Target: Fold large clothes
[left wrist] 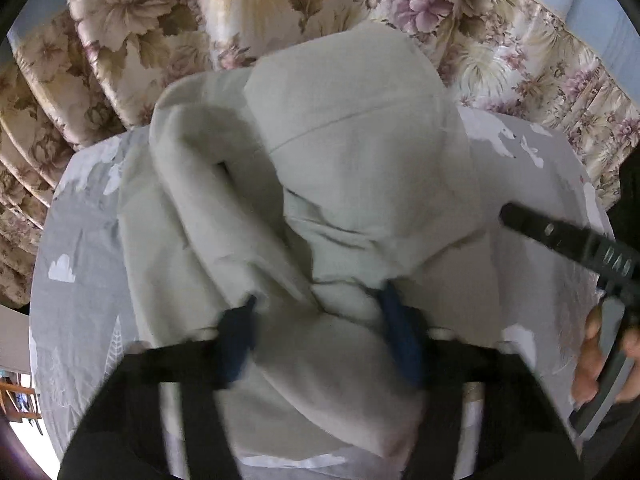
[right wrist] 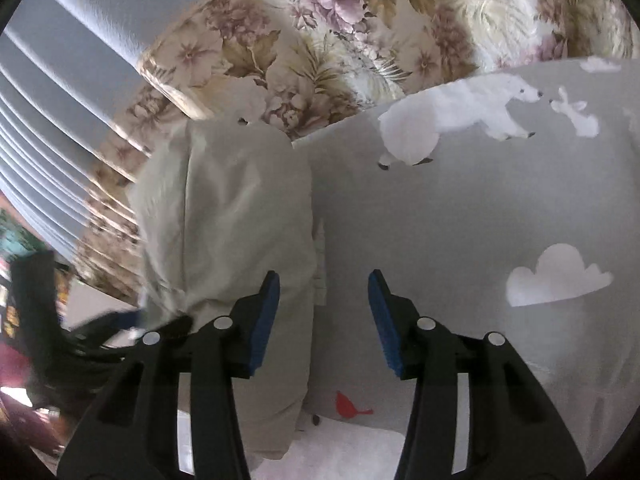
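Observation:
A pale grey-green hooded garment (left wrist: 352,152) lies bunched on a grey sheet (left wrist: 76,232) printed with white animals and clouds. My left gripper (left wrist: 320,308) has its blue pads wide apart with a thick fold of the garment between them; the view is blurred. My right gripper (right wrist: 324,312) is open and empty, its blue pads hovering over the sheet (right wrist: 460,208) just right of the garment's edge (right wrist: 228,208). The right gripper's black body (left wrist: 560,240) and the hand holding it show at the right edge of the left wrist view.
Floral curtains (left wrist: 168,28) hang behind the bed. The sheet shows a white bear (right wrist: 460,112), a cloud (right wrist: 560,276) and a small red bird (right wrist: 348,406). Dark clutter (right wrist: 32,312) sits at the far left, beyond the bed.

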`<state>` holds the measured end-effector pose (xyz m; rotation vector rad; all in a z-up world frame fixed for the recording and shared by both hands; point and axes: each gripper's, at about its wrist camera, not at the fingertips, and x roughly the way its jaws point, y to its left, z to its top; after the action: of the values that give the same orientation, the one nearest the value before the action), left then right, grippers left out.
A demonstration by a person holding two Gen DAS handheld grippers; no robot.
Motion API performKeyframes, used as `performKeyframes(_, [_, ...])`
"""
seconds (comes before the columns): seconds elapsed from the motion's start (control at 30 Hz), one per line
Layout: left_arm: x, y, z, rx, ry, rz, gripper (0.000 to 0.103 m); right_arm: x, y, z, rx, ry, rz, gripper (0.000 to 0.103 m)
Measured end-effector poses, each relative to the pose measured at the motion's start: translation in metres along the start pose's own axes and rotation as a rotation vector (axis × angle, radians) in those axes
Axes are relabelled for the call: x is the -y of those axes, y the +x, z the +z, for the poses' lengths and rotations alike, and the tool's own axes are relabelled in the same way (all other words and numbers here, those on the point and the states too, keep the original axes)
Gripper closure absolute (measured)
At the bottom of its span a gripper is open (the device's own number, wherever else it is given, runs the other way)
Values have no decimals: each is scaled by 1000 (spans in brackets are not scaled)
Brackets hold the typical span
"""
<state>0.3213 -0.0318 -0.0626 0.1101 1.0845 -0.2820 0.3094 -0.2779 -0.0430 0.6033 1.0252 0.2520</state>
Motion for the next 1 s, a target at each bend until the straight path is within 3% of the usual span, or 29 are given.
performKeyframes(0.07, [-10,-2,-5,14,-5,-24,72,-5,8,1,-13,9,67,53])
performKeyframes(0.17, [-12,-10,-5,52,-1,-71,83,-22,30,-2,-55,1,153,57])
performKeyframes(0.23, [-6,-18,-3,82,35,-45,86,-37,38,-6,-32,-63,64,67])
performKeyframes(0.33, [-7,-33,-1,110,59,-32,88,-52,31,-7,-6,-91,88,80])
performKeyframes(0.47, [-39,-62,-7,136,18,-37,88,-107,21,-9,4,-245,77,83])
performKeyframes(0.57, [-74,-72,-25,130,-21,-32,88,-161,31,-14,-41,-387,40,83])
performKeyframes(0.73, [-130,-23,-57,31,-158,-94,86,-213,90,-46,-70,-700,-208,77])
performKeyframes(0.8, [-136,-11,-60,32,-178,-85,82,-216,108,-52,-64,-739,-263,74])
performKeyframes(0.87, [-142,-10,-66,43,-199,-92,73,-220,106,-49,-77,-735,-257,72])
performKeyframes(1.0, [-140,-37,-74,76,-180,-29,64,-207,59,-38,-75,-625,-111,70])
